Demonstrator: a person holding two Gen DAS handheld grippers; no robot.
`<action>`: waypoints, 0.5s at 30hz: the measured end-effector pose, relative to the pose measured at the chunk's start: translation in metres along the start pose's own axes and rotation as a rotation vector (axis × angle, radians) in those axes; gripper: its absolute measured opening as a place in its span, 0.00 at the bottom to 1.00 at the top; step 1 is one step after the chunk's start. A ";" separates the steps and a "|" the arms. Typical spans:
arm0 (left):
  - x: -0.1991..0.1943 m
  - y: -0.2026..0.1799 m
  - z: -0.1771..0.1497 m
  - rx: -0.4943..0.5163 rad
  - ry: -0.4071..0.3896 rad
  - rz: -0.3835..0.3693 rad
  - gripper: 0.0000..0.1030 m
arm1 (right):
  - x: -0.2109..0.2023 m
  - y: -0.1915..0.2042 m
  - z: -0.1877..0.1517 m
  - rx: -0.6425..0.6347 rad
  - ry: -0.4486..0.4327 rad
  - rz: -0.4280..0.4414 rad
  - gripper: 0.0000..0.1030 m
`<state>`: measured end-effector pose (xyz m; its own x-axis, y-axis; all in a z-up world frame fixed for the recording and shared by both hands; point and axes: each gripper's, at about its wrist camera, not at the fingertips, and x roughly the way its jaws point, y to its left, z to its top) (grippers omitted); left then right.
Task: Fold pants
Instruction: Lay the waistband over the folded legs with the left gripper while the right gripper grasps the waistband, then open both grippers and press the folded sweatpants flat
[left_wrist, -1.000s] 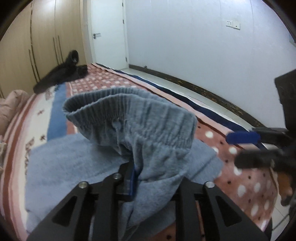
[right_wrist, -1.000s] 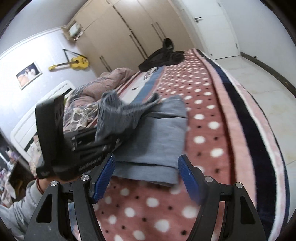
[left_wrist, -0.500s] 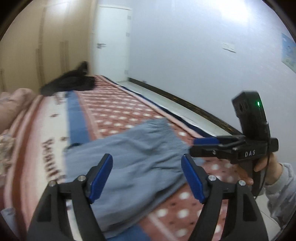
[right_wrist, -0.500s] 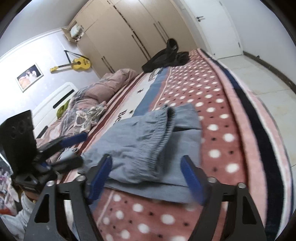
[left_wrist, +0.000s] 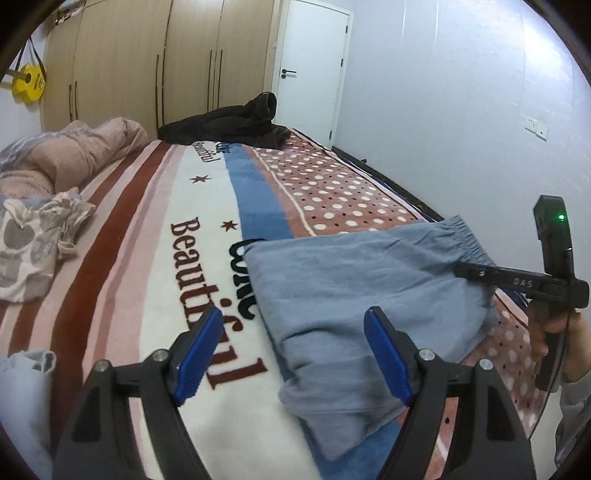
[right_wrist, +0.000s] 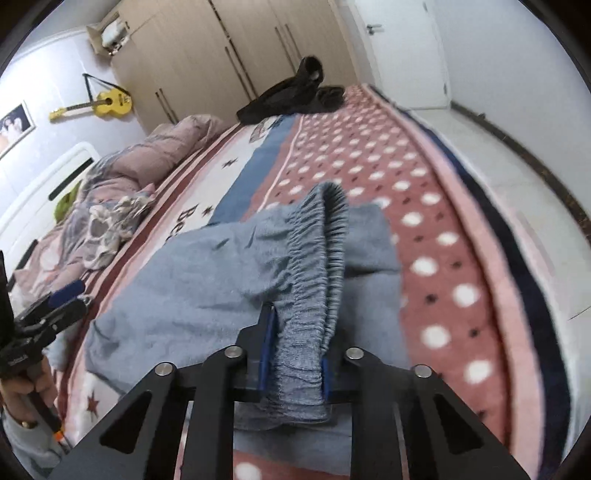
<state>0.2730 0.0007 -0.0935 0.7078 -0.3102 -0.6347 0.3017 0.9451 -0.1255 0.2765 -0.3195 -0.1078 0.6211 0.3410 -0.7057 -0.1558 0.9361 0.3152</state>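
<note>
Two grippers were in your hands over a bed covered by a blanket (left_wrist: 155, 266) with stripes, polka dots and the word "Beautiful". Your left gripper (left_wrist: 293, 352) had its blue-padded fingers (left_wrist: 197, 343) spread wide and held nothing, hovering above the near edge of the pants (left_wrist: 351, 288). The pants were grey-blue and lay folded on the blanket, partly over the white lettered band and partly over the dotted pink band. Your right gripper (right_wrist: 293, 363) had its fingers drawn narrow, pinching the gathered elastic waistband (right_wrist: 317, 273), which rose in a ridge above the flat layers beneath. No box, basket or drawer showed in either view, so the pants sat directly on the blanket. Farther up the bed lay a black garment (left_wrist: 229, 125), a pink duvet (left_wrist: 70, 151) and a crumpled patterned cloth (left_wrist: 33, 240). Closed wardrobes (left_wrist: 147, 62) stood behind, a yellow guitar (right_wrist: 103, 103) hung on the wall, and a white door (left_wrist: 314, 66) was shut.
</note>
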 end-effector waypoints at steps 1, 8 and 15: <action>0.003 0.001 0.001 -0.010 0.004 -0.009 0.75 | -0.001 -0.004 0.001 0.005 0.004 -0.013 0.12; 0.039 -0.005 -0.003 -0.019 0.096 -0.021 0.79 | 0.007 -0.008 -0.016 -0.070 0.037 -0.116 0.18; 0.033 -0.018 0.025 -0.029 0.034 -0.079 0.79 | -0.034 0.007 0.008 -0.129 -0.092 -0.108 0.47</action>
<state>0.3066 -0.0289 -0.0934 0.6602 -0.3803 -0.6477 0.3364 0.9207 -0.1978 0.2605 -0.3252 -0.0773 0.7064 0.2340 -0.6680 -0.1777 0.9722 0.1527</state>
